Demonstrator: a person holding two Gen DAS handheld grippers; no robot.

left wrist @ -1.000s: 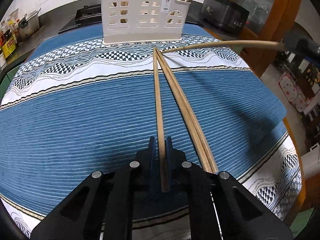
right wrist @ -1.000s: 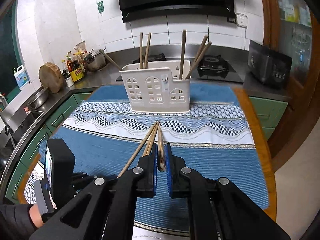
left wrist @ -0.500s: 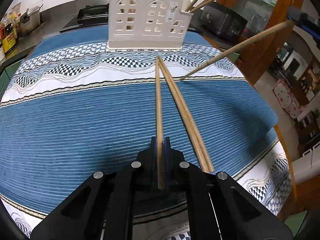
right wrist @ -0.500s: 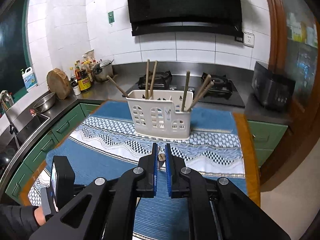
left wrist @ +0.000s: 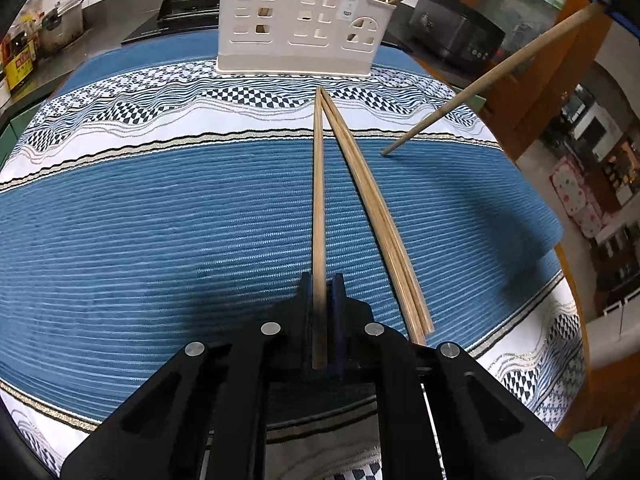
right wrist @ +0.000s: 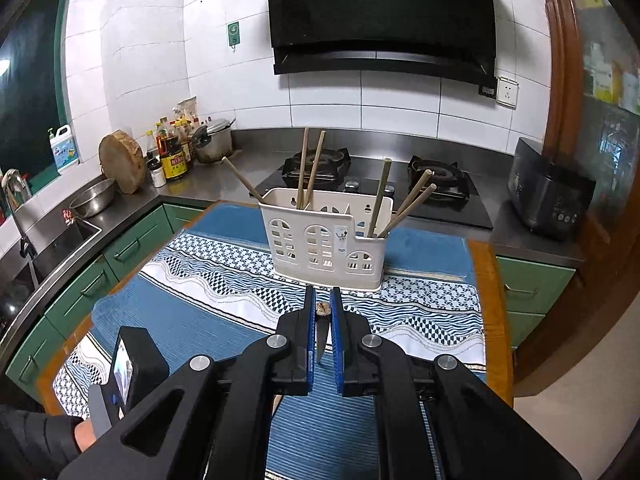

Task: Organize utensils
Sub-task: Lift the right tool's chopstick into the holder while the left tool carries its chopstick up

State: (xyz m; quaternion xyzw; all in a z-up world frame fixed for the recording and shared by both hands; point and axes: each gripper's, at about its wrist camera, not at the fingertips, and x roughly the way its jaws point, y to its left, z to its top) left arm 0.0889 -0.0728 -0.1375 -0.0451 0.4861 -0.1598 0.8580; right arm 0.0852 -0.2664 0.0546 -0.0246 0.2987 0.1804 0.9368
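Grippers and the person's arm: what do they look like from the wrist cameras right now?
Both are alike: the left gripper and right gripper have matte black angular linkage arms with round silver pivot pins and dark blue pads on straight parallel fingers. The right wrist view shows a black handle block with a small lit screen and a dark sleeve.

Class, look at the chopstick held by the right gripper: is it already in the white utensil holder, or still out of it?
Out. The chopstick slants in the air beside the white utensil holder, clamped in the right gripper.
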